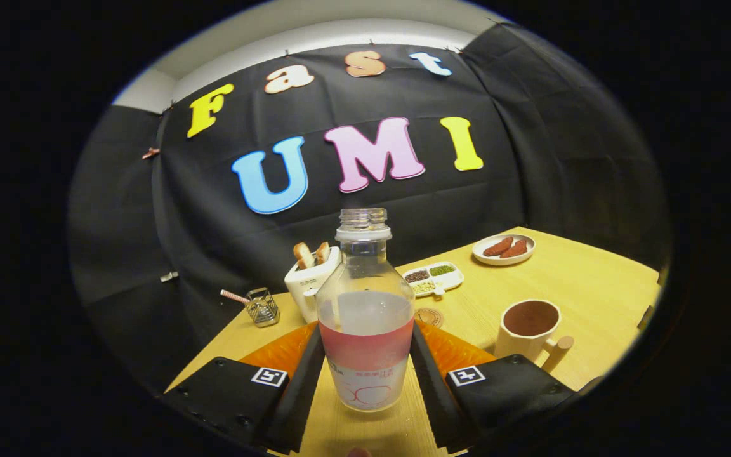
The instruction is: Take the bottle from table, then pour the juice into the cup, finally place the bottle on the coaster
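Observation:
A clear uncapped bottle [365, 317] stands upright between my fingers, about half full of pink juice, with a white label low on it. My gripper [367, 336] is shut on the bottle, one finger [302, 387] pressing each side at juice level. Whether its base rests on the wooden table [594, 285] or hangs just above it, I cannot tell. A white cup [527, 330] with a wooden handle and a dark inside stands beyond my right finger. A small round brown coaster [429, 317] lies just behind the bottle, between it and the cup.
A white toaster [310, 282] holding bread slices stands behind the bottle to the left, with a small wire basket [263, 307] and a striped stick further left. A white divided tray [434, 278] of seeds and a plate of sausages [504, 249] sit at the back.

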A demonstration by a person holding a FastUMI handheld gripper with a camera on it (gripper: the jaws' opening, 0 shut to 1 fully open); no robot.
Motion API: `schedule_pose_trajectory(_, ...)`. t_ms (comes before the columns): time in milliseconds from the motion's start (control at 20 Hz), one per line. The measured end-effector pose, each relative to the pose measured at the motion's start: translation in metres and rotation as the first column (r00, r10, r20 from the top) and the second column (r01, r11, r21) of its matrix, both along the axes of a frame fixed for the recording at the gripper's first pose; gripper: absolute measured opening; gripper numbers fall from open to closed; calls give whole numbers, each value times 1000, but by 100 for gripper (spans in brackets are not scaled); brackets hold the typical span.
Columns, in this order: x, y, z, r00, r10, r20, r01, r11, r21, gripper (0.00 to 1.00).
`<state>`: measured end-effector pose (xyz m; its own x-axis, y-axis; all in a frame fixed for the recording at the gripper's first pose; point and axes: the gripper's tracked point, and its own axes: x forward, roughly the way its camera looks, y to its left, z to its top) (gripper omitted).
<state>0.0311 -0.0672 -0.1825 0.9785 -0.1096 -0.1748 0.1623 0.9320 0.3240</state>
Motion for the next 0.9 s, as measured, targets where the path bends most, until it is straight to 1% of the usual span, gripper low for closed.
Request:
schedule_pose_trajectory(150,2,-15,-4,1000,-30,-9,31,991,127,77)
schedule_pose_trajectory(250,5,-15,-9,999,-29,-13,31,968,250,77)
schedule_pose_trajectory(350,6,-19,-12,999,-40,-17,43,926,376,77)
schedule_pose_trajectory(450,8,-30,-20,997,-71,-20,72,883,465,77)
schedule_pose_trajectory(600,6,-35,-38,996,-82,-46,94,827,555,77)
schedule_pose_trajectory(850,7,-41,-47,993,-95,-67,115,720,684,77)
schedule_pose_trajectory(900,8,-43,-48,992,-103,-71,123,704,699,77)
